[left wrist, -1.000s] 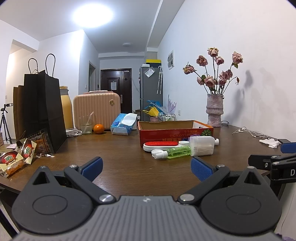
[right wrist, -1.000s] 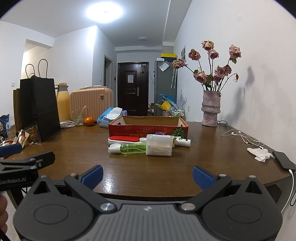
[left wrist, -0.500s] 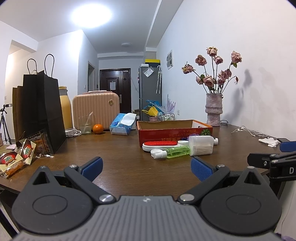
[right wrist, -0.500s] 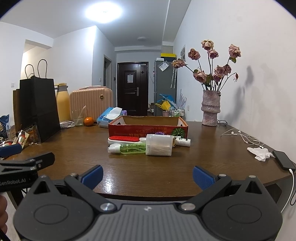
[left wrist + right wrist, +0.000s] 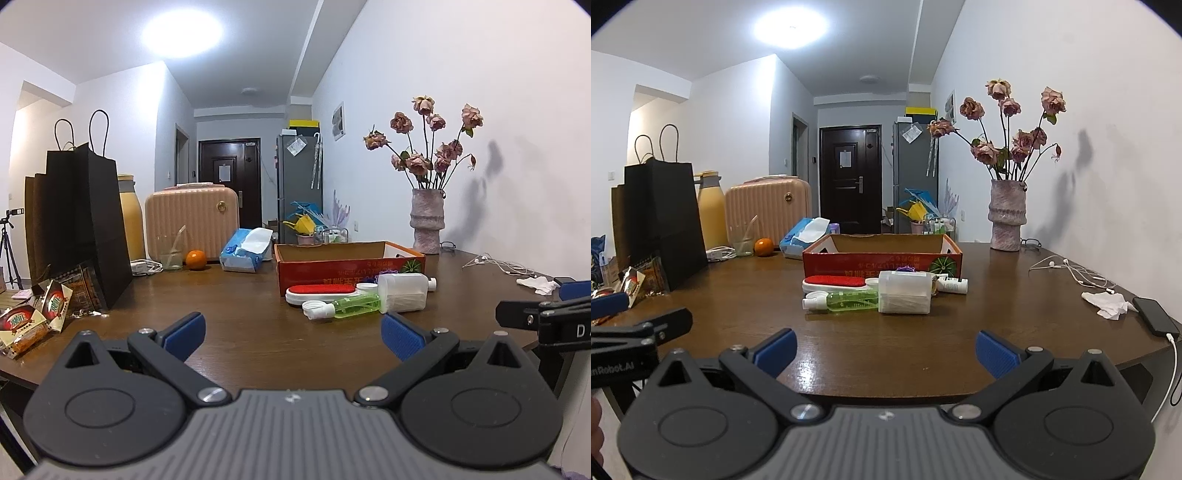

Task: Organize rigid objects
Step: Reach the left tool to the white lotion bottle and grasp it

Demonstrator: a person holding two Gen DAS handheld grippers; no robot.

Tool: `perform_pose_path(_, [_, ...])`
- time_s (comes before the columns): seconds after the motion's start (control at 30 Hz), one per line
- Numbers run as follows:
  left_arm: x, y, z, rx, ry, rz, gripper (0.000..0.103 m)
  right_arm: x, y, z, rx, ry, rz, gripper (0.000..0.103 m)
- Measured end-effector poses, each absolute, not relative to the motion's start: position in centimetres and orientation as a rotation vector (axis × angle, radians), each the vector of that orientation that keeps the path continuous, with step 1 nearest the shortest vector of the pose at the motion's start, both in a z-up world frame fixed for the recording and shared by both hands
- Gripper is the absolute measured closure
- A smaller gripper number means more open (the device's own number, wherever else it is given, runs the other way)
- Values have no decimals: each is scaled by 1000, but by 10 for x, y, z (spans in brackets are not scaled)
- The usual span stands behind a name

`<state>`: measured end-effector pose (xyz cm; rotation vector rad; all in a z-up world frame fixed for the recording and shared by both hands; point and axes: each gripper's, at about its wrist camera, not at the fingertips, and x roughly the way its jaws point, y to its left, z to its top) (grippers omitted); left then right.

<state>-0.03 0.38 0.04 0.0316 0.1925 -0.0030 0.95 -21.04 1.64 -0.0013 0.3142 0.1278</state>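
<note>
both grippers hover at the near edge of a dark wooden table (image 5: 997,280) and hold nothing. the left gripper (image 5: 291,330) has its blue pads spread wide, and the right gripper (image 5: 884,349) is spread wide in the same way; the two are side by side, each one visible at the border of the other's view.

the things to sort lie in a small group in the middle of the table, well apart from both grippers. a green spray bottle (image 5: 846,300) lies on its side with its white cap to the left. a translucent white plastic box (image 5: 905,291) touches its right end. behind the bottle there is a white brush with a red top (image 5: 833,282), and to the right a small white tube (image 5: 953,285) lies flat. just behind this group stands an open red cardboard box (image 5: 882,258); what is inside is hidden by its wall.

further right, a pink vase with dried roses (image 5: 1006,214) stands near the wall. earphones (image 5: 1071,271), a crumpled tissue (image 5: 1108,302) and a black phone (image 5: 1156,315) lie at the right edge.
</note>
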Motion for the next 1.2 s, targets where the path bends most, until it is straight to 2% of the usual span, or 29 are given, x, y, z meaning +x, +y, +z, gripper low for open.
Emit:
perform_pose_path(0.37, [7, 1, -7, 31, 244, -26, 0, 15, -212, 5, 7, 364, 130, 0])
perform_pose_path(0.83, [40, -1, -6, 45, 222, -23, 0, 53, -224, -5, -31, 303, 71, 0])
perform_pose_path(1.03, [88, -18, -18, 114, 355, -141, 0, 98, -245, -18, 27, 261, 101, 0])
perform_pose_path(1.2, [146, -15, -17, 21, 461, -100, 0, 157, -252, -26, 25, 396, 157, 0])
